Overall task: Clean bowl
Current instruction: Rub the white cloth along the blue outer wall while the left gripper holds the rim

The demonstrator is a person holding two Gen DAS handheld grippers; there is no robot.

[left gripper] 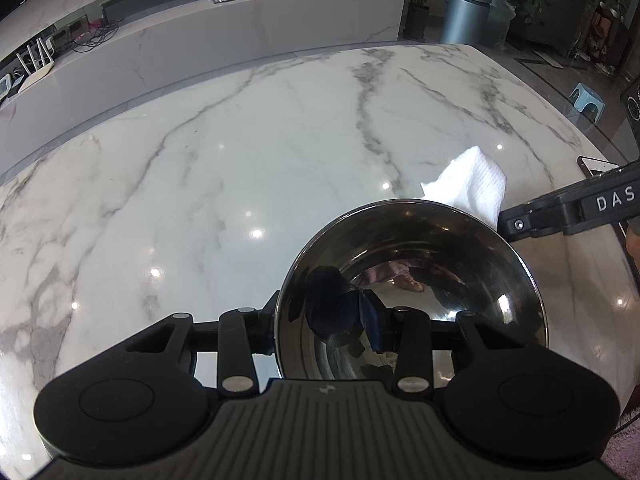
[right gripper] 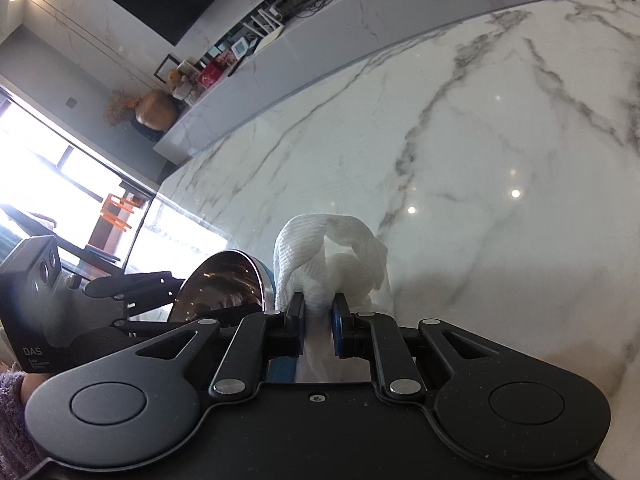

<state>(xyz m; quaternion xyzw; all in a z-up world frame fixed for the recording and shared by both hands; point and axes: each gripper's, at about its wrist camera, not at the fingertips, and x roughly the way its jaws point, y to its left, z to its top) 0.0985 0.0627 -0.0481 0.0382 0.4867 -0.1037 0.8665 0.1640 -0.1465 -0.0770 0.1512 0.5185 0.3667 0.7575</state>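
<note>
Above the white grey-veined marble table (left gripper: 240, 152), the left gripper (left gripper: 326, 326) is clamping the near rim of the round polished stainless-steel bowl (left gripper: 412, 272), one finger outside the wall and one inside, tilting it up off the table. Just beyond the bowl's far rim, the right gripper (right gripper: 318, 320) is pinching a crumpled white paper towel (right gripper: 332, 256), fingers nearly together on the wad.

Risks, as judged: the smooth steel rim could be slipping out of the left grip under wiping pressure; the towel, held by a small fold, could be pulling free or tearing.

Count: one bowl, one towel, two grippers.
</note>
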